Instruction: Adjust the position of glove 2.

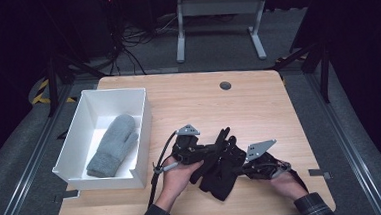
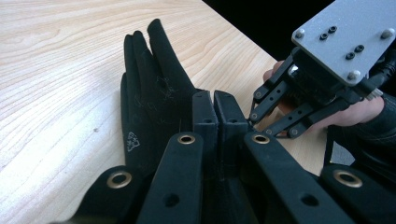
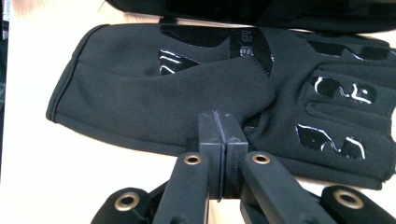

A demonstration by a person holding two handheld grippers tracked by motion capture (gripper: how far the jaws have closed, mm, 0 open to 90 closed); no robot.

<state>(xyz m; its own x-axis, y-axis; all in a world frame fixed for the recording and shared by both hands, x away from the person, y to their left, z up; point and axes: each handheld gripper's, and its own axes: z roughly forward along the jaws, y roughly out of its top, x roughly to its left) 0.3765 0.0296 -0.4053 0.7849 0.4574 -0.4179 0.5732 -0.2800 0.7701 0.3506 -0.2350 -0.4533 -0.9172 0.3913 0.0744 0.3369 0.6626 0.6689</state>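
On the surface [image 1: 258, 103] between our two grippers lie the black gloves [image 1: 221, 165], each pinched by closed fingers, left gripper [image 2: 219, 114] and right gripper [image 3: 221, 133], while the grey mitten [image 1: 111, 145] already rests in the white box [image 1: 143, 140], so they are likely still to go.

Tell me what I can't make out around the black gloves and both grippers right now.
- High view: black gloves merge into one dark heap; their number is unclear.
- Left gripper view: its closed jaws cover the cloth they pinch.
- Right gripper view: glove fingertips cut off at the right edge.
- Grey mitten: white box wall hides its cuff end.
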